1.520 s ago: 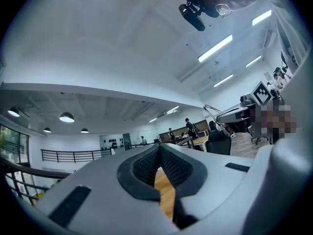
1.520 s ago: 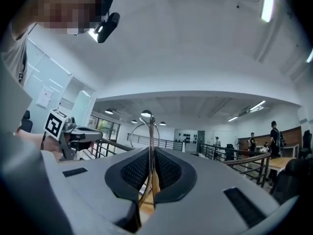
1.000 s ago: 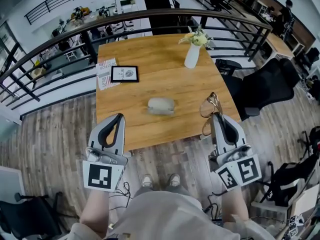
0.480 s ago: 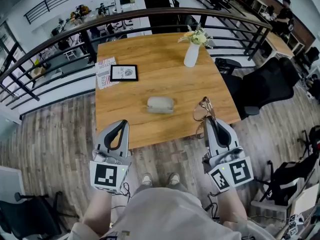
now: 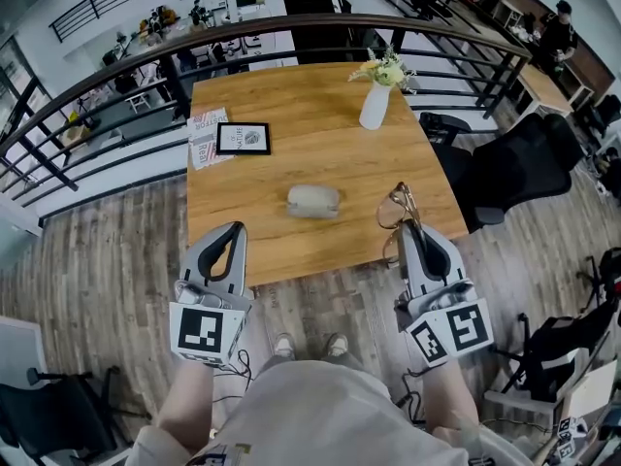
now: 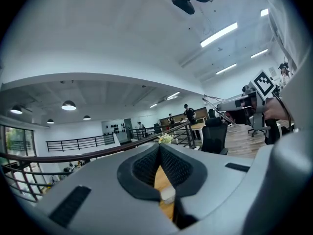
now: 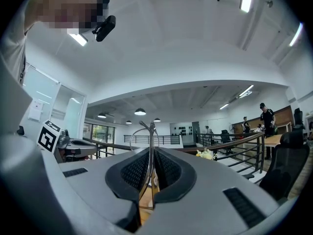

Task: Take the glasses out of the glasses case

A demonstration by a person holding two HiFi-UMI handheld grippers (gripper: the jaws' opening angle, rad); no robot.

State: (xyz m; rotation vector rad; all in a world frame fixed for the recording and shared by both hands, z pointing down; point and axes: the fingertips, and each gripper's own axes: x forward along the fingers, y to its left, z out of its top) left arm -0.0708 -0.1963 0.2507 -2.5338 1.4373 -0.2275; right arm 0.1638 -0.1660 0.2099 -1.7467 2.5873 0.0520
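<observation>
A closed grey glasses case (image 5: pixel 312 201) lies near the middle of the wooden table (image 5: pixel 291 95). To its right, a thin-rimmed pair of glasses (image 5: pixel 396 210) hangs in the air over the table's front right part, clear of the case. My right gripper (image 5: pixel 407 227) is shut on the glasses. In the right gripper view the metal frame (image 7: pixel 149 141) stands pinched upright between the pads of that gripper (image 7: pixel 151 155). My left gripper (image 5: pixel 232 231) is at the table's front left edge, its jaws together with nothing in them. The left gripper view shows its pads (image 6: pixel 159 151) meeting.
A white vase of flowers (image 5: pixel 375 105) stands at the table's far right. A framed picture (image 5: pixel 243 139) and a magazine (image 5: pixel 202 139) lie at the far left. A black railing (image 5: pixel 116 76) curves behind the table, and a black office chair (image 5: pixel 519 163) stands to its right.
My right gripper with the glasses has drifted slightly left toward the case. The left gripper and the case have kept their places.
</observation>
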